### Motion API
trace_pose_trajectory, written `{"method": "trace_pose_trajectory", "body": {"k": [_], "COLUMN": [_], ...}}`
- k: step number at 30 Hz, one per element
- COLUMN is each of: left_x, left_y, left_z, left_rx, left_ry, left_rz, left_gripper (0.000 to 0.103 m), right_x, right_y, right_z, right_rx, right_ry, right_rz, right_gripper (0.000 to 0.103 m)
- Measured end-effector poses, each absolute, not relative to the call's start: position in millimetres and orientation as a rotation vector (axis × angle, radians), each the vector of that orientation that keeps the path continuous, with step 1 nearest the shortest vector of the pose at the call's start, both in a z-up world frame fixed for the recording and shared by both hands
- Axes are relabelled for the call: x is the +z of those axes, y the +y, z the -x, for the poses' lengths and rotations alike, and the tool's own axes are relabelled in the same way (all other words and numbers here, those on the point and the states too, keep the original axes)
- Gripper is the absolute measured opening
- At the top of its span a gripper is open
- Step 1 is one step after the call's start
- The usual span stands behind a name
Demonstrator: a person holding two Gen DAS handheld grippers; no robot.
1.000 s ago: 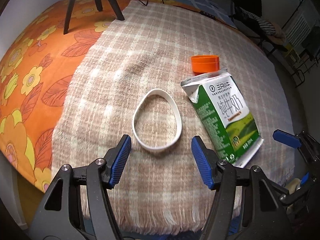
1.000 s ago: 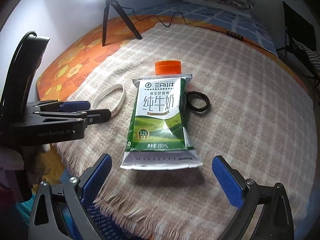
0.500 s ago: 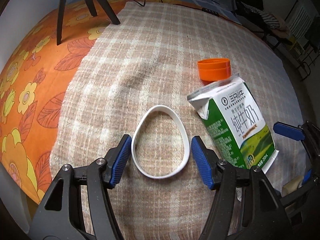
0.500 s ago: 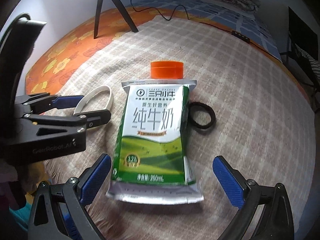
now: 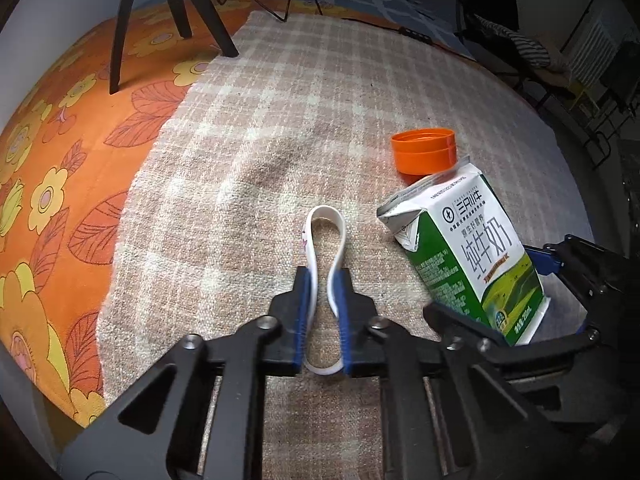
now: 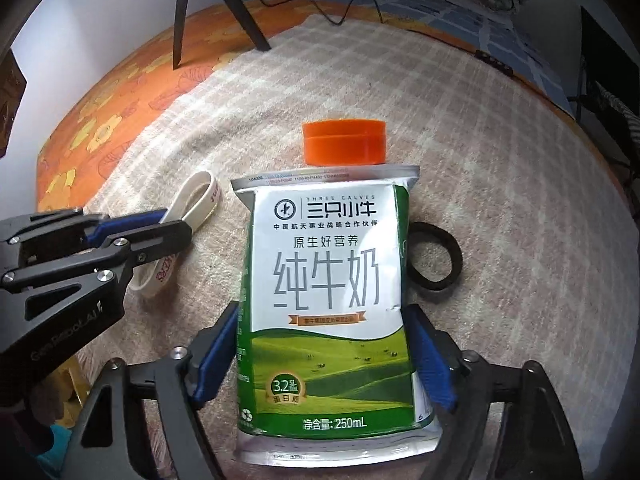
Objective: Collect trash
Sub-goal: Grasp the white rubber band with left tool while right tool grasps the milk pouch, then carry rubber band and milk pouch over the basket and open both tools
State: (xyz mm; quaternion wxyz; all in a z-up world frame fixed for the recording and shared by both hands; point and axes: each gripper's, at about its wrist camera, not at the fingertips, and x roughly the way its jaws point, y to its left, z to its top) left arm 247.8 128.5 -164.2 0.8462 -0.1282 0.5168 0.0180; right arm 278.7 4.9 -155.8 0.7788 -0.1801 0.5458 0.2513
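One milk carton (image 6: 326, 304), one orange cap (image 6: 345, 142), one white band (image 5: 324, 256), one black ring (image 6: 434, 262), one tripod (image 5: 172, 8).

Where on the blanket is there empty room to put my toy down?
The plaid blanket is bare between the black tripod legs and the orange plastic cap. It is crowded near the green-and-white milk carton, white rubber wristband and black ring.

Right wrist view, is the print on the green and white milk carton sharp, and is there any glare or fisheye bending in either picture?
Right wrist view: print on the green and white milk carton is sharp, no strong glare; the checked beige blanket bulges from fisheye. Left wrist view: carton print readable, the white rubber wristband sharp, corners dark.
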Motion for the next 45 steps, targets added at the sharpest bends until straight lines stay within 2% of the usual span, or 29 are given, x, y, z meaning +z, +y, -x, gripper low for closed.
{"method": "trace_pose_trajectory", "body": {"k": [13, 23, 45], "left_x": [-145.2, -118.5, -85.2], "left_y": [131.7, 105.9, 50.0], "left_z": [-227.8, -205.7, -104.4], "left_rx": [0.058, 0.02, -0.053], "left_ry": [1.048, 1.008, 0.978], "left_rz": [0.293, 0.254, 0.246], "left_gripper": [0.008, 0.008, 0.008], "right_x": [-129.9, -106.6, -77.7], "right_y": [-23.5, -38.8, -88.9], "right_z": [-268.6, -246.0, -151.0], "right_rx": [0.545, 0.553, 0.586], "right_ry": [1.125, 1.078, 1.021], "right_rz": [0.3, 0.305, 0.297], "right_gripper": [0.081, 0.081, 0.081]}}
